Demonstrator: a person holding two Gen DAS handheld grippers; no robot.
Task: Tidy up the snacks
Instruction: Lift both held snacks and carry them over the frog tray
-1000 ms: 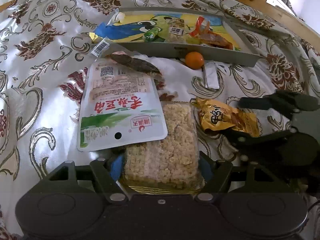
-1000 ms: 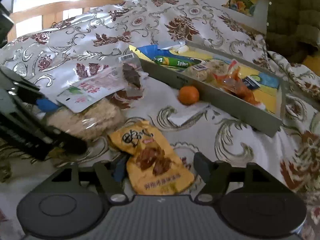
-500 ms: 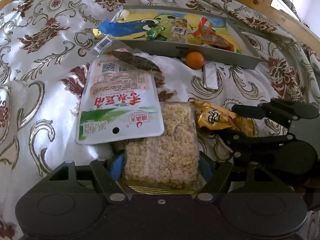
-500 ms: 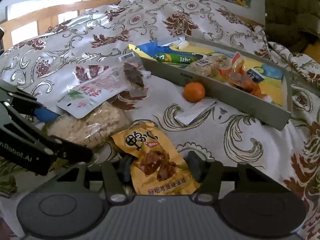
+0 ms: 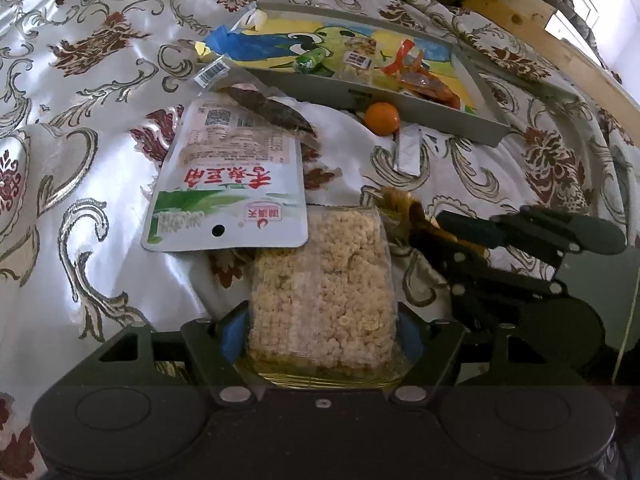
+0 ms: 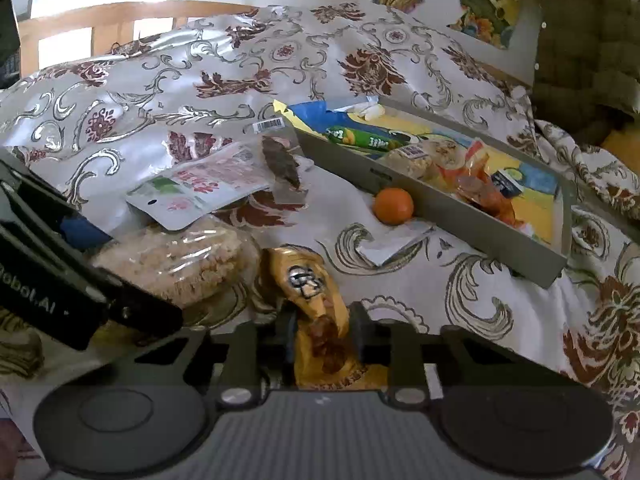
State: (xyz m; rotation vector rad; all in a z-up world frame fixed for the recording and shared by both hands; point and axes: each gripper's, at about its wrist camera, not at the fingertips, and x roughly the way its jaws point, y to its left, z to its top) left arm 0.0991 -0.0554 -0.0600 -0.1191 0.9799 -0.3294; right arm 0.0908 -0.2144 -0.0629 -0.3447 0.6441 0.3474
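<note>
My left tongs [image 5: 322, 330] clasp a clear packet of puffed rice cake [image 5: 324, 292] by its near end, pads against both sides. My right tongs [image 6: 322, 334], whose jaws have just been closing, pinch a crumpled yellow snack bag [image 6: 316, 308]. Both packets lie on a patterned bedspread [image 5: 80, 160]. Farther off, a grey tray [image 6: 460, 216] holds other snacks, with a small orange [image 6: 393, 206] touching its near wall.
</note>
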